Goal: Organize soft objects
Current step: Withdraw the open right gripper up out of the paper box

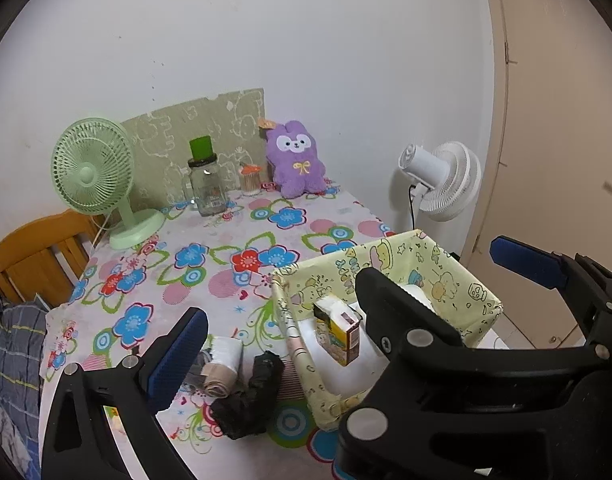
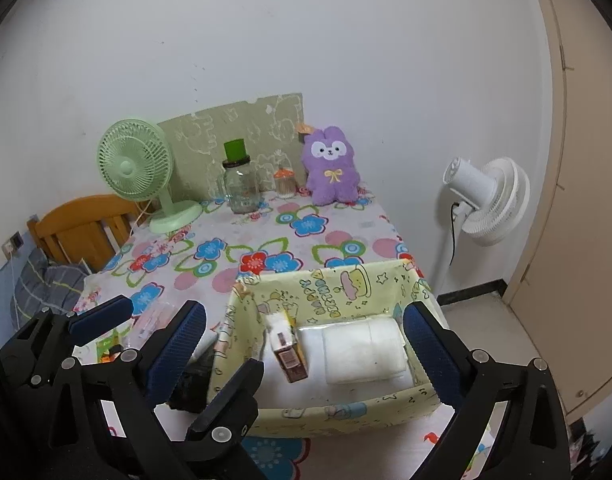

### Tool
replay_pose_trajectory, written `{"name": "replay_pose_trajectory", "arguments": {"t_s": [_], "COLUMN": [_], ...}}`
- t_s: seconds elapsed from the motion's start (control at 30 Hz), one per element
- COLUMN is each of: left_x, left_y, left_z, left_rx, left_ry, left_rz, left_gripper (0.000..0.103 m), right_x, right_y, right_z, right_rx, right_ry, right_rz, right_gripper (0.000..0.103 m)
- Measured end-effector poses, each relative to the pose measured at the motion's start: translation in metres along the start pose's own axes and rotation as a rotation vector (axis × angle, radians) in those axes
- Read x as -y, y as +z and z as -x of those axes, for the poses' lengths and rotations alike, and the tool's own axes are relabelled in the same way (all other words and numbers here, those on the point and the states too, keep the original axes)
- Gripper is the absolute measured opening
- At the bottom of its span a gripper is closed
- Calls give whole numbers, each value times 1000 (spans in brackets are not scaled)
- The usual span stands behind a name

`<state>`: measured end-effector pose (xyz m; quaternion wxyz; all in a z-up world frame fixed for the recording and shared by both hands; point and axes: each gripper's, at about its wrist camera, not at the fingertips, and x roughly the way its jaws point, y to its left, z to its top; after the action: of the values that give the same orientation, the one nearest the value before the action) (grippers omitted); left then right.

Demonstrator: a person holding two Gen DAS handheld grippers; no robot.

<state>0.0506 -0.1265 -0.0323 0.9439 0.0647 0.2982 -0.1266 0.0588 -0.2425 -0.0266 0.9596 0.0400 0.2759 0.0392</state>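
A yellow cartoon-print fabric box (image 1: 458, 280) (image 2: 338, 296) stands at the near right of the flowered table (image 1: 225, 264). Inside lie a white folded pack (image 2: 366, 352) and a small carton (image 2: 289, 356) (image 1: 342, 340). Left of the box lie a black rolled soft item (image 1: 249, 392) and a pale roll (image 1: 221, 364). A purple plush (image 1: 295, 158) (image 2: 332, 168) sits at the back against the wall. My left gripper (image 1: 306, 316) is open over the box's left edge, holding nothing. My right gripper (image 2: 306, 308) is open and hangs above the box, its pads touching nothing. The two grippers' fingers interleave.
At the back stand a green desk fan (image 1: 93, 168), a glass jar with a green lid (image 1: 207, 184) and a small toothpick jar (image 1: 251, 182). A white floor fan (image 2: 490, 200) and a door are on the right, a wooden chair (image 1: 33, 252) on the left.
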Motion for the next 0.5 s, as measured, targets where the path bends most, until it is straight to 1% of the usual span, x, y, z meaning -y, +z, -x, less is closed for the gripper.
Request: {"name": "replay_pose_trajectory", "arguments": {"t_s": [0.03, 0.17, 0.5], "left_x": [-3, -12, -36], "left_y": [-1, -3, -14], "left_z": [4, 14, 32], "left_rx": [8, 27, 57], "left_ry": [2, 7, 31], "left_rz": [0, 7, 35], "left_gripper": [103, 103, 103], "right_x": [-3, -15, -41], "right_y": [0, 0, -4], "right_z": [3, 11, 19], "right_rx": [8, 30, 40], "right_ry": [-1, 4, 51], "right_rz": [3, 18, 25], "right_gripper": [103, 103, 103]}}
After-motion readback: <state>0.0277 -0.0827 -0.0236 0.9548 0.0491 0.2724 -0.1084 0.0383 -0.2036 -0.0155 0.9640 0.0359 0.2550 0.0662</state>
